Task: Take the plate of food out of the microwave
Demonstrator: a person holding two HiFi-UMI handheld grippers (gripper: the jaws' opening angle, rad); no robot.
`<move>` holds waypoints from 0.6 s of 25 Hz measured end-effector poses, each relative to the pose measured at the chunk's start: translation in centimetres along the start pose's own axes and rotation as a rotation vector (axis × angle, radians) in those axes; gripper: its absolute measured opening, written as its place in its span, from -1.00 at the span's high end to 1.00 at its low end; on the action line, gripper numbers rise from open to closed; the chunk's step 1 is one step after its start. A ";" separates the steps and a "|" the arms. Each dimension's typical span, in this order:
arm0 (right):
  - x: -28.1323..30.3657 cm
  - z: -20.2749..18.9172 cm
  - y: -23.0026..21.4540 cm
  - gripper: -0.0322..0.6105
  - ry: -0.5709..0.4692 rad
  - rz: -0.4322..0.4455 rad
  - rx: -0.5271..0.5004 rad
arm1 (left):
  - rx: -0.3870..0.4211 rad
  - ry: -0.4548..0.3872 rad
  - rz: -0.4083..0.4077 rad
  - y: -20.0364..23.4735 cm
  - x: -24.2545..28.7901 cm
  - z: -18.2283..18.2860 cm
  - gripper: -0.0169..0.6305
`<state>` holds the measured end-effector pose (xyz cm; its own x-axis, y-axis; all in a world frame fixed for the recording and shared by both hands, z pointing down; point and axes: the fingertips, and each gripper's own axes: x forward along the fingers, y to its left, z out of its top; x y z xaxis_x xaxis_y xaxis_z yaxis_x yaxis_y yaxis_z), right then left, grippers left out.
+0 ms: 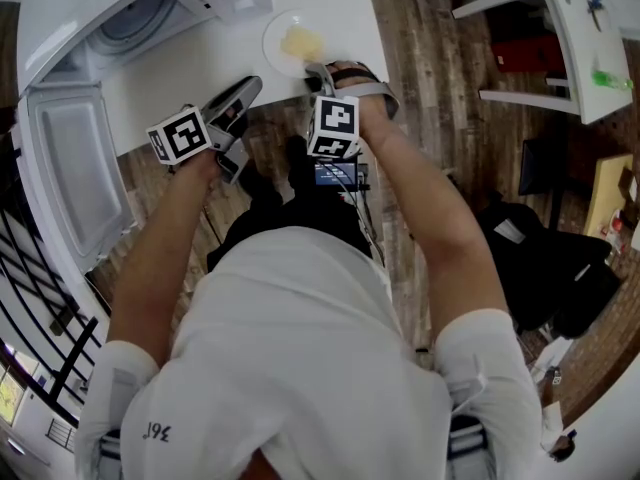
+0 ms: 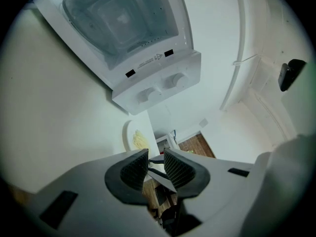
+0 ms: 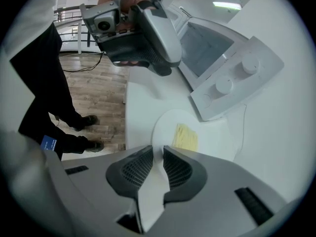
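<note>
Gripping the rim of the white plate [image 3: 170, 125], the right gripper [image 3: 158, 152] has its jaws closed to a narrow gap, with the plate edge pinched between the pads. The plate is out of the microwave [image 1: 135, 18] and sits on the white counter [image 1: 180, 78] close to its near edge, at upper centre of the head view. It is just in front of the control panel [image 3: 232, 80] with its two knobs. Yellow food [image 3: 186, 136] lies on the plate.

The left gripper [image 2: 155, 154] has its jaws partly apart and holds nothing; only bits of the other gripper and the wood floor [image 1: 440, 88] show through the gap. In the head view it sits left of the plate at the counter edge, clear of the plate. In the right gripper view it fills the upper left, with a hand wrapped round it.

The microwave door [image 1: 65, 168] stands open at the left of the head view. The cavity with its round turntable is at upper left. The person wears a white t-shirt, with both arms stretched toward the counter.
</note>
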<state>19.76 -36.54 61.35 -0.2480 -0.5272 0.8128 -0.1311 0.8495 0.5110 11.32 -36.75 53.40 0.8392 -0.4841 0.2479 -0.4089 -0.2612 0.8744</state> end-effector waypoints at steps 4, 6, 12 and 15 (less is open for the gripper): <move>0.0 -0.2 0.3 0.72 0.008 0.019 0.033 | 0.012 -0.008 -0.043 -1.2 -0.2 -0.1 0.69; 0.0 -0.2 0.3 0.64 0.005 0.024 0.047 | 0.016 -0.006 -0.046 -1.4 -0.5 -0.2 0.69; -0.2 0.0 0.2 0.41 0.003 0.028 0.086 | 0.028 0.006 -0.060 -2.2 -0.8 -0.7 0.69; -0.5 0.0 0.5 0.41 0.005 0.017 0.078 | 0.036 0.007 -0.070 -2.7 -0.8 -0.8 0.69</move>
<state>19.79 -35.89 61.20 -0.2456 -0.5123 0.8229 -0.2015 0.8574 0.4736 12.01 -34.99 51.11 0.8686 -0.4576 0.1900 -0.3619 -0.3241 0.8741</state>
